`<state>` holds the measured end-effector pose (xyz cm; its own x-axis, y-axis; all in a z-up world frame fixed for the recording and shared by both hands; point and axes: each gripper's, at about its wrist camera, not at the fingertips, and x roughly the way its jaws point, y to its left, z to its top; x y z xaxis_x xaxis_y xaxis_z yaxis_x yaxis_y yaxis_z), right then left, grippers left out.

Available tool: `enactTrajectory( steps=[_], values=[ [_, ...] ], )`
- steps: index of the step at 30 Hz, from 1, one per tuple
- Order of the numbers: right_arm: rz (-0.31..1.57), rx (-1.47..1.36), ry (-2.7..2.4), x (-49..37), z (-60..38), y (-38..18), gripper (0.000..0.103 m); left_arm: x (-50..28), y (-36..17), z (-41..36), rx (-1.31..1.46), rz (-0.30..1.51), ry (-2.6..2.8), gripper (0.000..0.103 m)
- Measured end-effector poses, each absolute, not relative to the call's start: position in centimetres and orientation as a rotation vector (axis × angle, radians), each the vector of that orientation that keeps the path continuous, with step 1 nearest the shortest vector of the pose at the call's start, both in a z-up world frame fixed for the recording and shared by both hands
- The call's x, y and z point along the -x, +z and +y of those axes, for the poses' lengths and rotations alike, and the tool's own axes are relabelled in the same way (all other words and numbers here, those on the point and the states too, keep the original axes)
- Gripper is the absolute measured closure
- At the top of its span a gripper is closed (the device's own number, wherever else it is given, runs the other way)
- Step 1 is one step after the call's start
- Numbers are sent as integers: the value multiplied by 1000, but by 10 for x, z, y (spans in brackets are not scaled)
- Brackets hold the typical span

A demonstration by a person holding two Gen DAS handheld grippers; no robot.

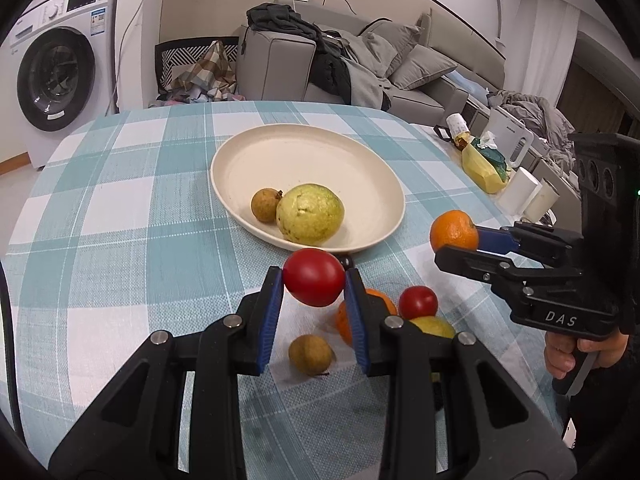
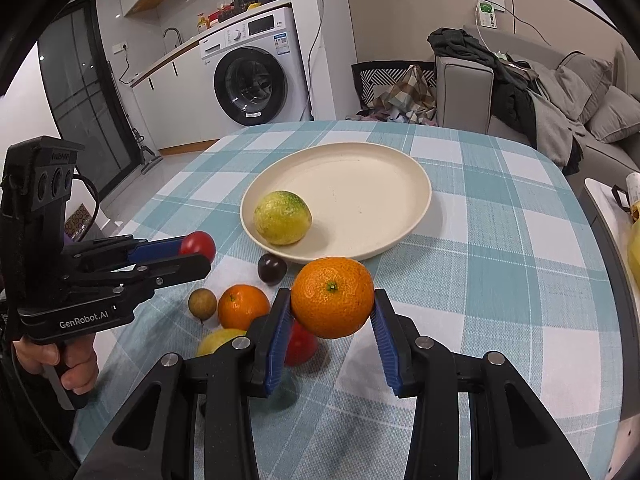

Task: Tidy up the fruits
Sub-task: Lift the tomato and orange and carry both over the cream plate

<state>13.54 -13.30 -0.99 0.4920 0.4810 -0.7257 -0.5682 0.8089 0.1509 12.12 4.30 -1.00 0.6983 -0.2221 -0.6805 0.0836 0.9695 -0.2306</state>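
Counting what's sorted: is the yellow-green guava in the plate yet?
In: the yellow-green guava rests inside the cream plate.

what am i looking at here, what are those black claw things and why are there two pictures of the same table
Those black claws are hand-held grabbing tools, not a robot: a person squeezes one in each hand. Each carries a wide-angle camera looking along its fingers, so each picture is one tool's view.

In the left view, the left tool grips a red tomato. In the right view, the right tool grips an orange.

On the checked tablecloth sits a cream plate holding a yellow-green citrus fruit and a small brown fruit. Loose nearby: another orange, a second tomato, a dark plum and another small brown fruit.
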Motion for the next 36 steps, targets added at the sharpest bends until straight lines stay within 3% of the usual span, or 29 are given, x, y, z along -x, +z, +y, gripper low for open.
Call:
enactTrajectory(
  steps=[36],
  values=[
    [866, 129, 641, -185, -106, -20, 63, -188, -23, 47, 143, 812, -160, 75]
  ],
)
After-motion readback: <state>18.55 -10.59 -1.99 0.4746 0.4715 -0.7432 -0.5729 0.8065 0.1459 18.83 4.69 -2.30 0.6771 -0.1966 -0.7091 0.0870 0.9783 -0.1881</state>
